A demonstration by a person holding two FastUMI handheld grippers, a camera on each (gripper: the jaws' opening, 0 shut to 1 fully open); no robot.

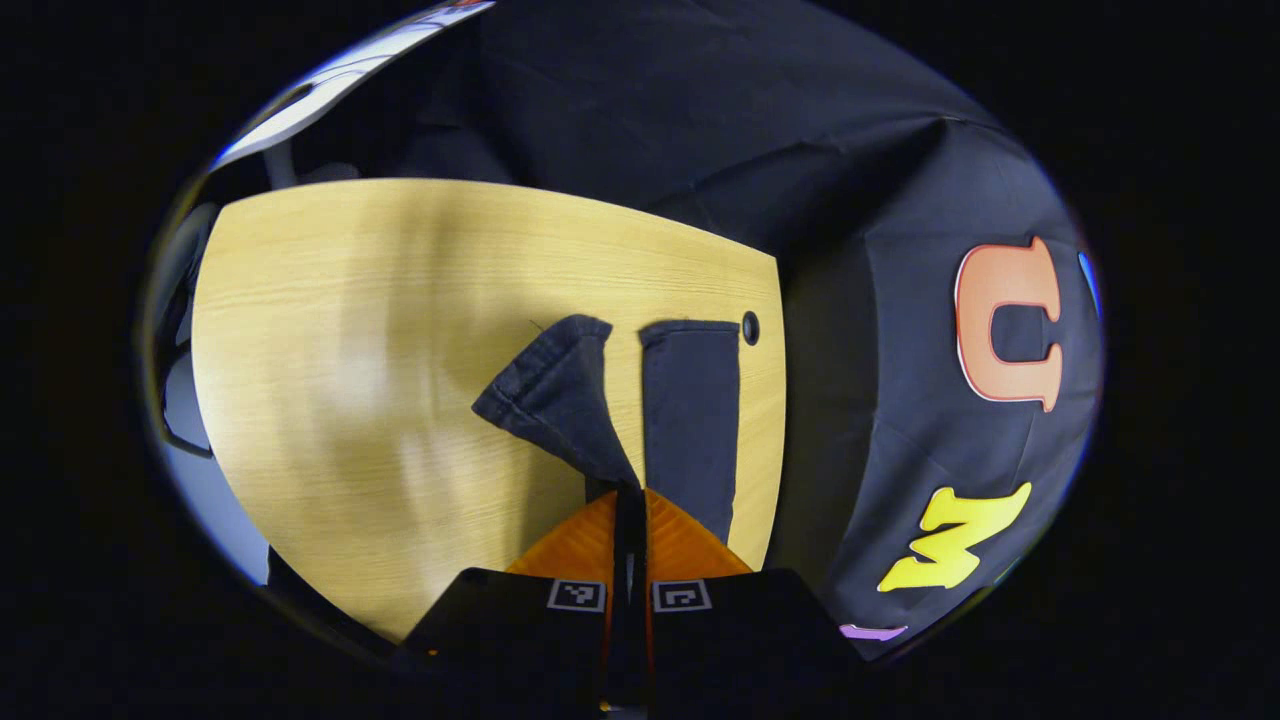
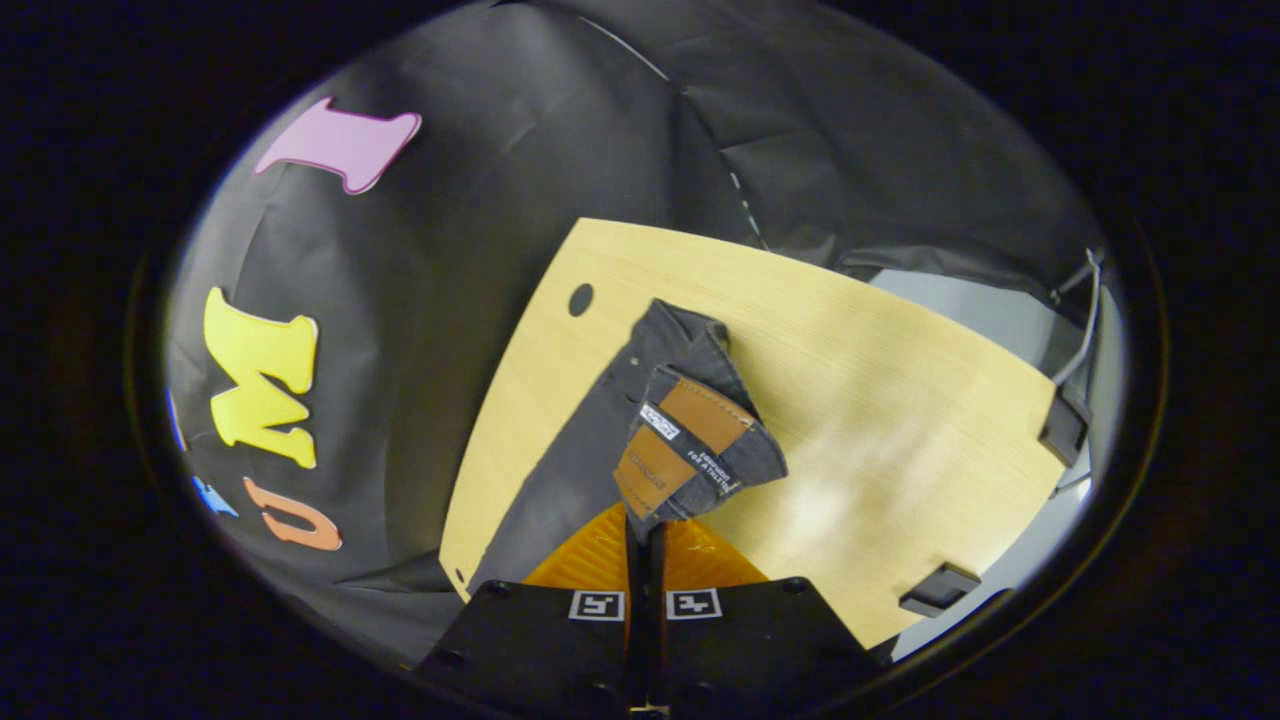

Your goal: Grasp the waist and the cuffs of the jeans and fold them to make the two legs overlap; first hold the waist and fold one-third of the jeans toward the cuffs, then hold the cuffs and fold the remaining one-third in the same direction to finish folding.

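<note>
The left gripper (image 1: 629,500) has its two fingers pressed together on a cuff (image 1: 560,395) of the dark jeans (image 1: 690,420). That leg is lifted and twisted up off the wooden table (image 1: 350,380). The other leg lies flat just beside it, near the table's right edge and a small round hole (image 1: 750,327).

The right gripper (image 2: 645,535) also has its fingers pressed together, and it pinches the waist (image 2: 700,450). The waist is turned up, so the brown patch (image 2: 680,440) on the waistband shows. The rest of the jeans lies on the table below it, along the edge next to the black cloth wall (image 2: 450,250).

What could go wrong? Each gripper holds just a small bit of cloth. I think the heavy jeans could slip out if a hand pulls too fast. The lifted leg is twisted, so it may land crooked and not sit right on top of the other leg. The jeans lie close to the table edge, so a pull that way could drag part of them off. If one hand moves more than the other, the fold may bunch up.

Some things are hard to see. The spot where the fingertips meet the cloth is dark, so I cannot tell how much cloth is pinched. The middle of the jeans is cut off behind the grippers.
</note>
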